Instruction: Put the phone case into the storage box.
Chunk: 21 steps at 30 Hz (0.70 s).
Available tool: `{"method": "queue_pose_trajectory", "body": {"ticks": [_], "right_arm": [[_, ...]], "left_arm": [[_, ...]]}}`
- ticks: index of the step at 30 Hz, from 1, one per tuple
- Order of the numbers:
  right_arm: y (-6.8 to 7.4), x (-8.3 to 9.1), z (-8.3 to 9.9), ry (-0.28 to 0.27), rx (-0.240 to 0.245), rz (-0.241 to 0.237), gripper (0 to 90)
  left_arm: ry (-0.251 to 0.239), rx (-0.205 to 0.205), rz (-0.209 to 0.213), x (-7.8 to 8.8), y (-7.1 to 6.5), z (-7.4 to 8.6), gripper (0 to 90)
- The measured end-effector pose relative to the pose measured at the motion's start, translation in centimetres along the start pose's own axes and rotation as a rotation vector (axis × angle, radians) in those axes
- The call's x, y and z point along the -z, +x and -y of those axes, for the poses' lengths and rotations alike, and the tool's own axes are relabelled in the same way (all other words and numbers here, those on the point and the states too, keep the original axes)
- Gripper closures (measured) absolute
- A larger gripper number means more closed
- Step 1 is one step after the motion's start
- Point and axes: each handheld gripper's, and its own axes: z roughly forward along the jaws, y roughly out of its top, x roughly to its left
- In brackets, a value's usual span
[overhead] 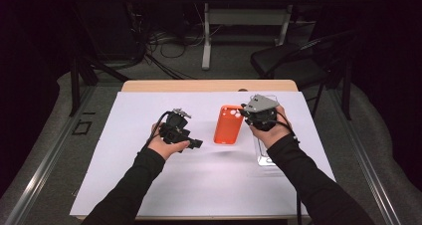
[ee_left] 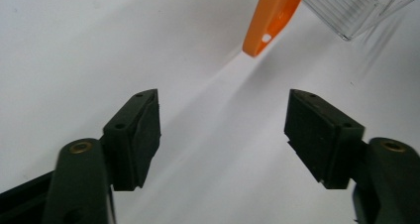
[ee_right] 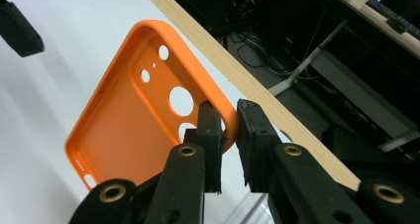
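Resting at left over white sheet, left gripper: jaws spread, nothing between them. Centre: orange phone case, lifted off sheet, tilted, open side toward right gripper's camera. Right gripper: jaws pinching case's side wall near camera cutouts. Clear plastic box just right, under right hand.

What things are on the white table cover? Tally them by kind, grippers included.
Orange silicone phone case: 1
Clear ribbed plastic box: 1
Black two-jaw grippers, left gripper and right gripper: 2
Total: 4
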Motion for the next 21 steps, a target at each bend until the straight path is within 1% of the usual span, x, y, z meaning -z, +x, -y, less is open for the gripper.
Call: {"method": "queue_pose_trajectory", "body": {"ticks": [5, 11, 15, 19, 21], "right_arm": [[-1.0, 0.2, 0.0, -0.007, 0.000, 0.024, 81.1], [-2.0, 0.3, 0.4, -0.009, -0.005, 0.051, 81.2], [-2.7, 0.4, 0.6, -0.009, 0.010, 0.070, 81.2], [-3.4, 0.6, 0.4, -0.015, 0.020, 0.083, 81.1], [-3.7, 0.7, 0.3, -0.020, 0.025, 0.094, 81.2]], "left_arm": [[-0.030, 0.004, 0.009, 0.3, 0.4, 0.3, 25.4], [-0.060, 0.007, 0.007, 0.7, 0.6, 0.7, 22.9], [-0.067, 0.003, 0.005, 1.0, 0.7, 1.1, 22.2], [-0.071, 0.005, 0.003, 1.1, 0.7, 1.2, 21.9], [-0.071, 0.000, 0.002, 1.1, 0.7, 1.3, 21.9]]}}
